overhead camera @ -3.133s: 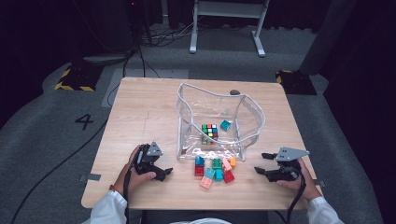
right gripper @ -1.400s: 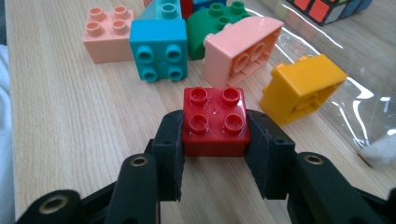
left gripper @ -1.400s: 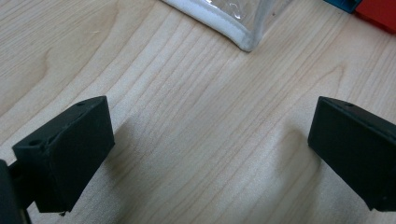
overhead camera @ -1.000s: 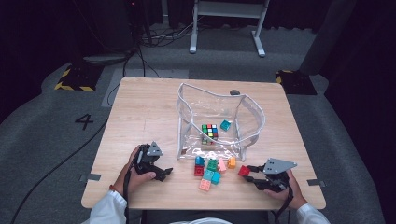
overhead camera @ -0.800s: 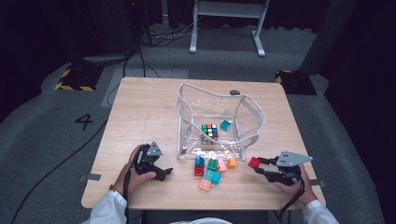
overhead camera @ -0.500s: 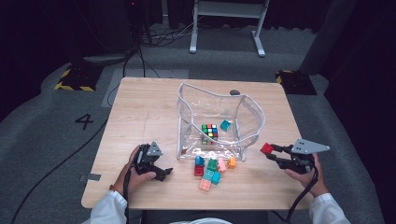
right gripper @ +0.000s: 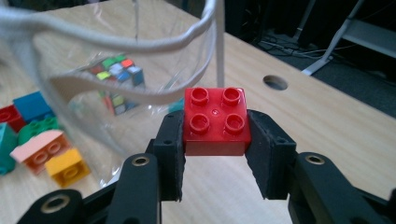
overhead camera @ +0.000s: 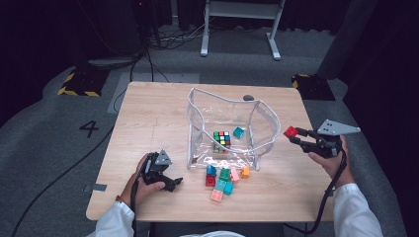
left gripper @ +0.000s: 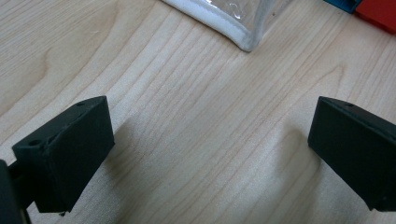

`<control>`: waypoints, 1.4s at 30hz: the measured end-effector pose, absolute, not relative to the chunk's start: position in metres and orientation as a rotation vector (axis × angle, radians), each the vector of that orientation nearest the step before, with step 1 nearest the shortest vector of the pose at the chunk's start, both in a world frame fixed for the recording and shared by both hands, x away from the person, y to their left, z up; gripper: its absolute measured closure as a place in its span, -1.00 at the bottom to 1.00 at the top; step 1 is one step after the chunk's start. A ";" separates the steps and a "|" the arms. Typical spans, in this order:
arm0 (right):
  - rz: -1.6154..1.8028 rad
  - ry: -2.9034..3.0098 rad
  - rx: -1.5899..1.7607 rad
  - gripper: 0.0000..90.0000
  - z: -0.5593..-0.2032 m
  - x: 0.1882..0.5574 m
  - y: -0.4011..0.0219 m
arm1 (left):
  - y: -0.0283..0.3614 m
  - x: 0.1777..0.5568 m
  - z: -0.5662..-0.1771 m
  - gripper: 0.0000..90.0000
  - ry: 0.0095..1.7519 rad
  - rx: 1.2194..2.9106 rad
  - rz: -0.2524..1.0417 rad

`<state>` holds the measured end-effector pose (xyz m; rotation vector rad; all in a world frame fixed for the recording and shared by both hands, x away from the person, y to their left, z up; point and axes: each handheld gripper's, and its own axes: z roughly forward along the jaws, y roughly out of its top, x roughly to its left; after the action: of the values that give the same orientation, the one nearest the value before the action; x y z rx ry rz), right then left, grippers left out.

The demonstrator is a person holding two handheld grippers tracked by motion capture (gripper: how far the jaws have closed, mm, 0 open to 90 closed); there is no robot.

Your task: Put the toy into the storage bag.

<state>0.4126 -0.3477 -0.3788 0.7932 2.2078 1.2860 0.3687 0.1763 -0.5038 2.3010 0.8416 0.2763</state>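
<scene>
A square red four-stud plastic brick is clamped between the jaws of the right gripper, which has been raised from beside the loose bricks to just right of the clear plastic white-rimmed bag. The left gripper, jaws apart and holding nothing, has stayed in front of the bag's left corner.

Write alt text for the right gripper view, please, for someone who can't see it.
A red four-stud toy brick is clamped between the two black jaws of the right gripper, held above a wooden table. Just beyond it on the left stands a clear plastic bag with a colourful puzzle cube inside, and loose bricks lie beside it.
</scene>
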 end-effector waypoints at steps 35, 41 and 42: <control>1.349 2.391 0.429 0.32 -0.304 0.472 -0.253 | 0.176 0.368 -0.504 -0.99 0.850 2.303 0.271; 1.275 2.513 0.307 0.31 -0.311 0.472 -0.222 | 0.176 0.369 -0.504 -0.99 0.845 2.303 0.274; 1.252 2.533 0.293 0.32 -0.312 0.473 -0.216 | 0.176 0.368 -0.504 -0.99 0.849 2.303 0.271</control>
<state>0.4730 -0.2163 -0.3118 0.2925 2.5329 1.2521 0.3683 0.1764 -0.5036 2.3026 0.8493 0.2712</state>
